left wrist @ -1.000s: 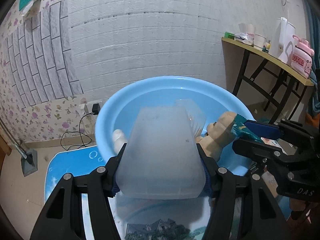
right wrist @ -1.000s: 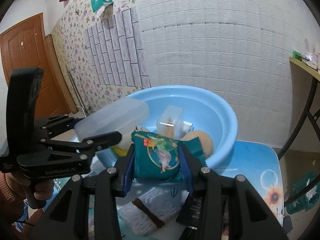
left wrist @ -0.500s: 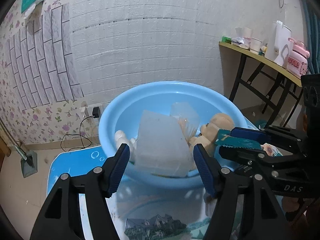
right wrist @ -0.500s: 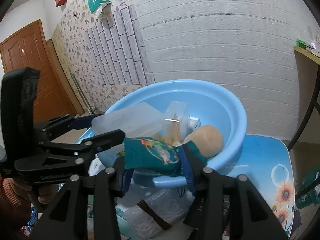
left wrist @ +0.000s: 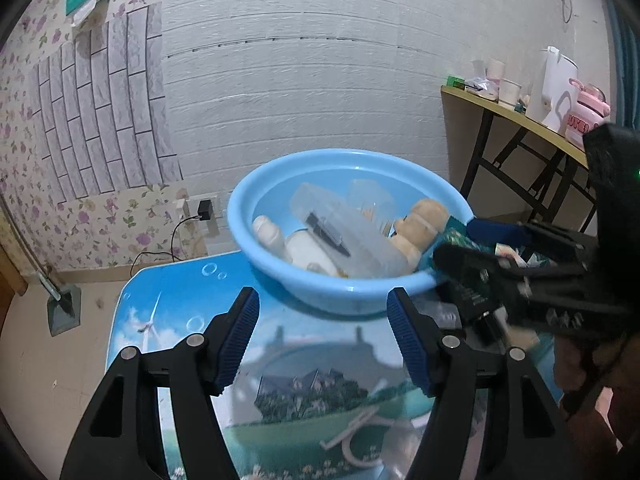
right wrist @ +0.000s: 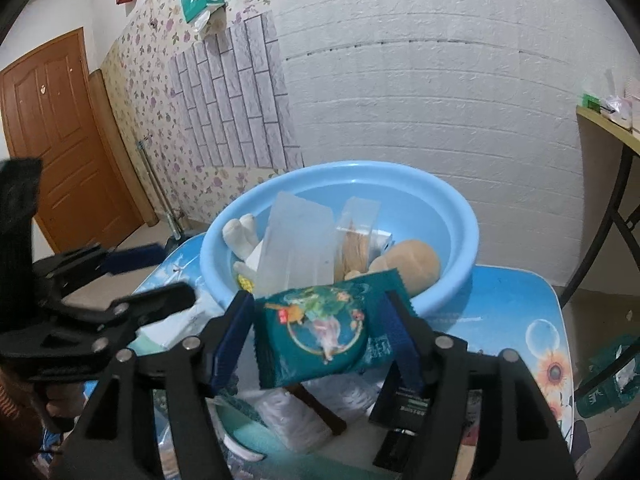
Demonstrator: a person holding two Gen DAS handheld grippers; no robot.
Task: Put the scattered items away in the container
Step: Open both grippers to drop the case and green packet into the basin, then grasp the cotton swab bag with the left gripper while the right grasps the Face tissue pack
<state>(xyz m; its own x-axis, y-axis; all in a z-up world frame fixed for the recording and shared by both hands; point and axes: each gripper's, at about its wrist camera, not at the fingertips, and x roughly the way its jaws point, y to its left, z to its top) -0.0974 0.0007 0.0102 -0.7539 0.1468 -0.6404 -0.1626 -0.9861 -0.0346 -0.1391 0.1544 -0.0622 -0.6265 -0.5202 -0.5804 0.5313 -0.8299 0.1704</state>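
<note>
The blue basin point(left wrist: 352, 286) point(right wrist: 460, 248) stands on the table and holds a clear plastic box point(left wrist: 344, 236) point(right wrist: 296, 248), a tan plush toy point(left wrist: 420, 224) point(right wrist: 408, 260), a white bottle point(left wrist: 268, 232) and a small clear case point(right wrist: 356, 236). My left gripper point(left wrist: 322, 320) point(right wrist: 152, 276) is open and empty, a little short of the basin's near rim. My right gripper point(right wrist: 320, 304) point(left wrist: 480, 246) has its jaws opening at the basin's near edge. A teal snack packet point(right wrist: 320, 332) point(left wrist: 456, 236) hangs loose between them, flat side toward the camera.
Under the right gripper lie a white packet with a brown band point(right wrist: 296, 416) and a black box point(right wrist: 408, 404) on the blue printed tabletop point(left wrist: 180, 320). A side table point(left wrist: 520, 120) with a kettle and cups stands at the right. A brown door point(right wrist: 52, 140) is at the left.
My left gripper let the clear box go into the basin and drew back from it. My right jaws have spread, and the squeezed teal packet has flattened out between them.
</note>
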